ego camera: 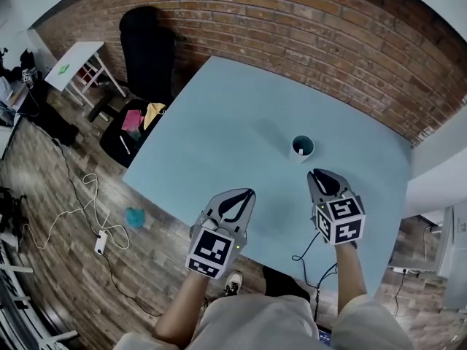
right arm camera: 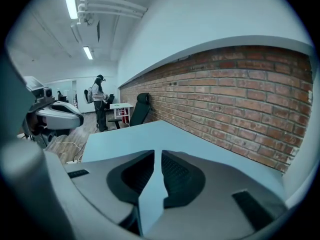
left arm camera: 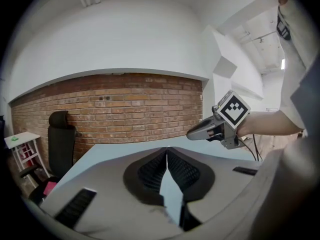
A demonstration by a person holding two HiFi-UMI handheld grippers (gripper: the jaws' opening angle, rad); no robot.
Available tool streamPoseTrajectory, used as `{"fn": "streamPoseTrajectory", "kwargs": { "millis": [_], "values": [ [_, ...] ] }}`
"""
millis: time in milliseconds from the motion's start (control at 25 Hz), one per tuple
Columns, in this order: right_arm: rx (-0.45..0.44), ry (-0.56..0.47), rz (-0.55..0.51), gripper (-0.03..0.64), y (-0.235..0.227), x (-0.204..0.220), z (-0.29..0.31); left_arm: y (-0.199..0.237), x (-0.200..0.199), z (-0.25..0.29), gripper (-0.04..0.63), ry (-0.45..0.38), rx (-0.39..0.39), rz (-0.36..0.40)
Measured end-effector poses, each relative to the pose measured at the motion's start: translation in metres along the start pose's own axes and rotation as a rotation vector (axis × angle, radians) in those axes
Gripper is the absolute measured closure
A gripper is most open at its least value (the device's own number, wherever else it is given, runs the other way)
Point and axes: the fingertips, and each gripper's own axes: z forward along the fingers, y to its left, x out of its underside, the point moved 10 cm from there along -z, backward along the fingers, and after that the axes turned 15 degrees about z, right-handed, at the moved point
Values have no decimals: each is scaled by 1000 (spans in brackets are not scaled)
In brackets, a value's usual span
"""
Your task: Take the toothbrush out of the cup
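A person's lap point(ego camera: 255, 323) fills the foreground, with both tools held out over the near edge of the pale blue bench point(ego camera: 241, 108). The left gripper point(ego camera: 250, 192) is pressed tight together and empty. The right gripper point(ego camera: 312, 172) is drawn in to a thin slit, with nothing between its jaws. The teal cup point(ego camera: 302, 146) stands just ahead of the right gripper's tip, a shade to its left, and well apart from the left gripper. A pale speck inside is probably the toothbrush point(ego camera: 300, 151), seemingly upright, so the right gripper would likely have to spread and lift straight up.
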Motion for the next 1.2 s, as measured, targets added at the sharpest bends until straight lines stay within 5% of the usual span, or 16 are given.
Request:
{"fn": "streamPoseTrajectory", "kwargs": {
  "millis": [600, 840, 1200],
  "values": [
    [20, 149, -46, 534, -49, 26, 94, 10, 35, 48, 583, 94, -47, -122],
    [36, 155, -140, 518, -53, 37, 119, 5, 50, 59, 583, 140, -49, -157],
    [5, 117, -108, 518, -59, 39, 134, 6, 67, 60, 583, 182, -85, -216]
  ]
}}
